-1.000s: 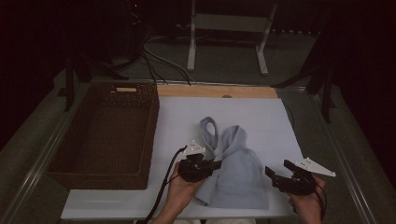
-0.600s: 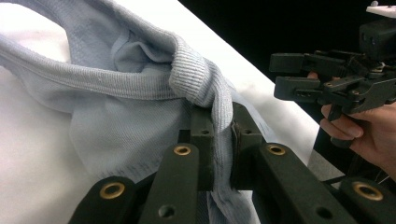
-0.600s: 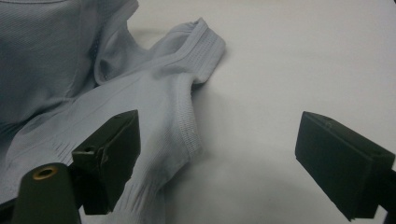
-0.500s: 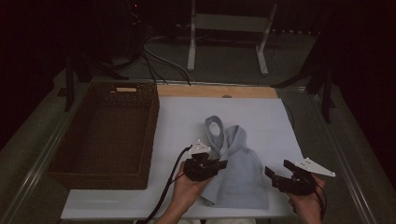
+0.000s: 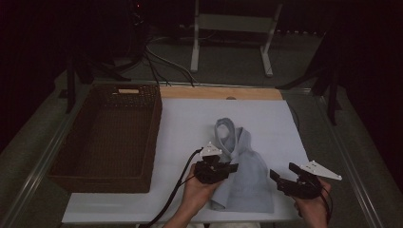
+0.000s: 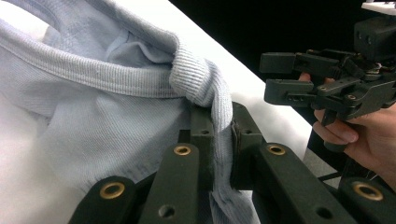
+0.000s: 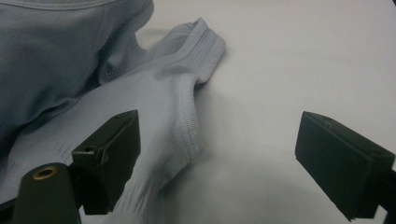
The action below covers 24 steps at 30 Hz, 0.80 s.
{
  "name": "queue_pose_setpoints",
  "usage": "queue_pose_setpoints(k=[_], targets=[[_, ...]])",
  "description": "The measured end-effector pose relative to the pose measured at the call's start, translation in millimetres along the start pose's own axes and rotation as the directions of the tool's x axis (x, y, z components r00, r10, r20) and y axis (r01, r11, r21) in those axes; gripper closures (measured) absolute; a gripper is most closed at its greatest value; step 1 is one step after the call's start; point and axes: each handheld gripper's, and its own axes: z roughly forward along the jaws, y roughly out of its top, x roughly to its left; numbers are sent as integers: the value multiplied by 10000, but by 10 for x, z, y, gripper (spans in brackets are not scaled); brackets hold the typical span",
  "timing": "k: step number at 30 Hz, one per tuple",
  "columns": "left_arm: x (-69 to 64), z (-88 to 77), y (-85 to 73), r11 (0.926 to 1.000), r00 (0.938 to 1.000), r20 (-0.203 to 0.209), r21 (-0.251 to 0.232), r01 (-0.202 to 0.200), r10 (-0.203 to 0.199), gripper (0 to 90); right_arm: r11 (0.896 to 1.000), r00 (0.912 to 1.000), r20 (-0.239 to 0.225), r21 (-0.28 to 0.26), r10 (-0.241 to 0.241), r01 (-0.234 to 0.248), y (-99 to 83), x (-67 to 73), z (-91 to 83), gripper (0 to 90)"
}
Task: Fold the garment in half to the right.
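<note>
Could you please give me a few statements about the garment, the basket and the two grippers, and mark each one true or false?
1. The left gripper is clamped on a ribbed edge of the light blue garment. True.
2. The right gripper is shut on the garment. False: its jaws stand wide open, with a garment edge lying by one jaw.
3. The garment lies inside the wicker basket. False: it lies on the white sheet, to the right of the basket.
4. The basket holds no clothing. True.
5. The right gripper sits to the right of the garment in the high view. True.
</note>
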Motion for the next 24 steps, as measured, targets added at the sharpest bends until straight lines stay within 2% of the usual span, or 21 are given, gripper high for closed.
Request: queue_pose_setpoints(k=[24], targets=[[-41,168,46,9998,9996,231,27,-190,190,847,10000,10000,33,33,-28,28,-2,-3,0,146]])
